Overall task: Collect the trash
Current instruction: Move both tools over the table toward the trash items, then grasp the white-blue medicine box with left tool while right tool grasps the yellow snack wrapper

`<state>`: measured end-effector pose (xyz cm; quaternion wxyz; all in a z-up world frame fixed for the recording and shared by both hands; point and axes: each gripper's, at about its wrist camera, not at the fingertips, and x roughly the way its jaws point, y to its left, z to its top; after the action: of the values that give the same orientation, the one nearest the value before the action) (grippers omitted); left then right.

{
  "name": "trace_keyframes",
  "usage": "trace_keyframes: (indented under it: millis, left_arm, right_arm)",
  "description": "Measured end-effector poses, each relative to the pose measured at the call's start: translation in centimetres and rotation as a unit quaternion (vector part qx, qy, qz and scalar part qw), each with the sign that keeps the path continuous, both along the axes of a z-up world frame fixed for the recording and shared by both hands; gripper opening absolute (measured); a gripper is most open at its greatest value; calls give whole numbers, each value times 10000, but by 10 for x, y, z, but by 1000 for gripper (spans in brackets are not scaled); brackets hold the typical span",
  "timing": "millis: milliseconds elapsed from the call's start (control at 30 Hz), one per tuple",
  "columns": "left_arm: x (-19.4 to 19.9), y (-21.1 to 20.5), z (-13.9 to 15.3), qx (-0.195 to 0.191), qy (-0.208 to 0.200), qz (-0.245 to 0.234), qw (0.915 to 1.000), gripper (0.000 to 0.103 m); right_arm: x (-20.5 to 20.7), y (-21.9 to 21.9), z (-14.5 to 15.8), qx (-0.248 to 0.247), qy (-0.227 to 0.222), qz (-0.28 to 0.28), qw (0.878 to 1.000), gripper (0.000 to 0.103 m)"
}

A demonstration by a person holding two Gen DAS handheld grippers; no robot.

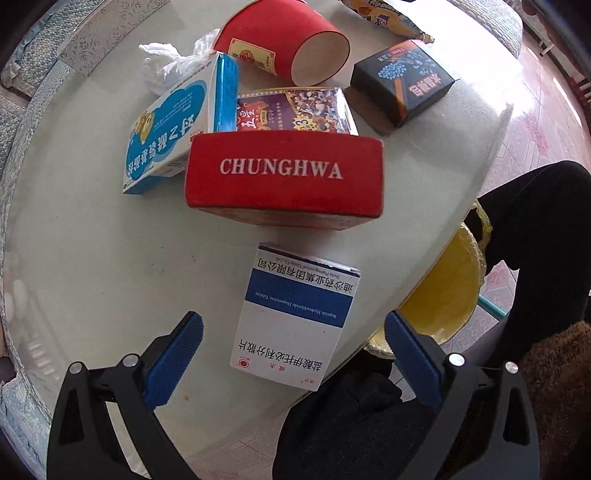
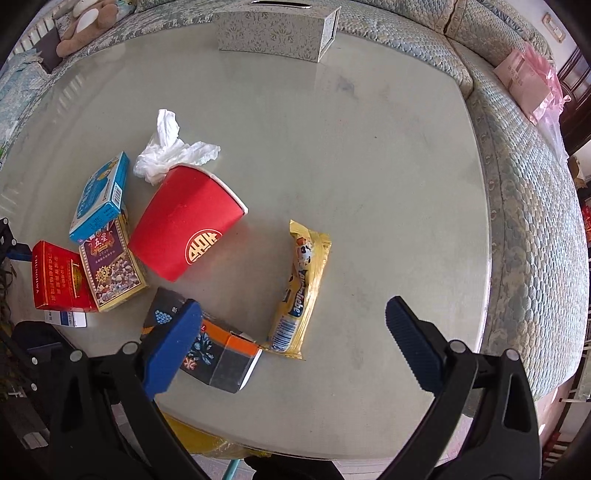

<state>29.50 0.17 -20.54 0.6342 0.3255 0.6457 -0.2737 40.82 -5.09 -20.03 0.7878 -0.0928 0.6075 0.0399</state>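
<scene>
Trash lies on a pale round table. In the left wrist view, my left gripper is open with a white-and-blue medicine box between its fingers. Beyond lie a red CHUNGHWA pack, a blue box, a purple box, a tipped red cup, a tissue and a black box. In the right wrist view, my right gripper is open and empty above the table, near the black box and a yellow wrapper. The red cup lies to the left.
A yellow bin stands below the table edge, next to a person's dark-clad legs. A patterned tissue box stands at the table's far edge. A sofa curves round the table, with a pink bag on it.
</scene>
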Motion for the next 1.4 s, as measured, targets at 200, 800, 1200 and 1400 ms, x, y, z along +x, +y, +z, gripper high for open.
trace_keyframes:
  millis: [200, 800, 1200, 1400]
  left_arm:
    - [6, -3, -15, -48, 112, -60, 9999, 96]
    - [19, 1, -43, -150, 294, 126, 9994, 96]
    - [26, 6, -31, -273, 215, 259, 9991, 82]
    - [35, 10, -22, -304, 202, 617, 9974, 60]
  right_arm:
    - [14, -2, -19, -33, 160, -24, 9999, 97]
    - [40, -24, -69, 66, 585, -219, 9980, 97]
    - [39, -34, -60, 207, 427, -286, 9985, 45]
    - [39, -25, -53, 238, 444, -350, 9981, 16]
